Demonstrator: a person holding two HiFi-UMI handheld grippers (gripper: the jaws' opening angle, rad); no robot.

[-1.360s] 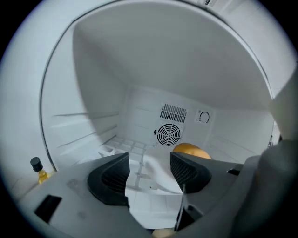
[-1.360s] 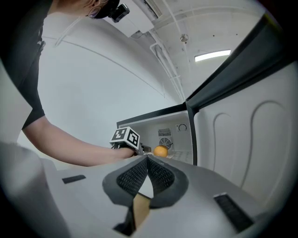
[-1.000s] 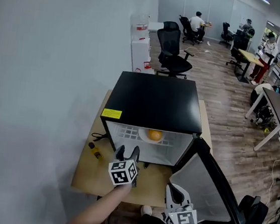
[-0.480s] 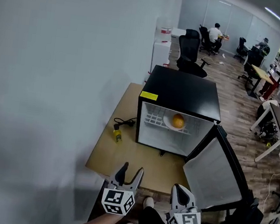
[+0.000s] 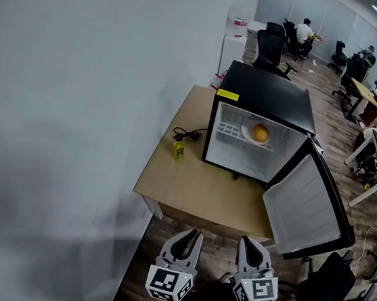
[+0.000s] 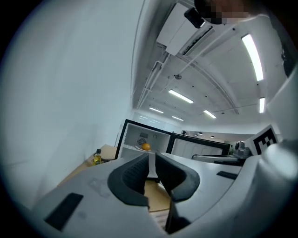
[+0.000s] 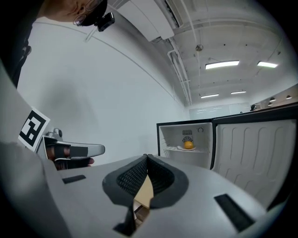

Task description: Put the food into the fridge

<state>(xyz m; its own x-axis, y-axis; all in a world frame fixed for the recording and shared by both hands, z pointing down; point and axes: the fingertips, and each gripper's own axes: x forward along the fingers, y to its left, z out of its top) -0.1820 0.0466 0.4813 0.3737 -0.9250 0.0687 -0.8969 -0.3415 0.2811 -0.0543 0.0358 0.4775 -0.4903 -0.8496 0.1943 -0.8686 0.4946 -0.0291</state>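
Observation:
A black mini fridge (image 5: 266, 98) stands on the wooden table (image 5: 197, 188) with its door (image 5: 304, 208) swung wide to the right. Inside, an orange (image 5: 260, 132) lies on a white plate (image 5: 247, 132) on the wire shelf; it also shows as the orange (image 6: 145, 147) in the left gripper view and the orange (image 7: 188, 145) in the right gripper view. Both grippers are held close to my body, short of the table's front edge. My left gripper (image 5: 189, 237) is closing, a narrow gap left and nothing between its jaws. My right gripper (image 5: 253, 246) is shut and empty.
A small yellow bottle (image 5: 179, 151) and a black plug with its cable (image 5: 189, 135) lie on the table left of the fridge. A white wall runs along the left. Office chairs, desks and people are far behind the fridge.
Both grippers have drawn back from the fridge front, off the table, toward my body. The view has shifted back and left. The left jaws have narrowed from wide open.

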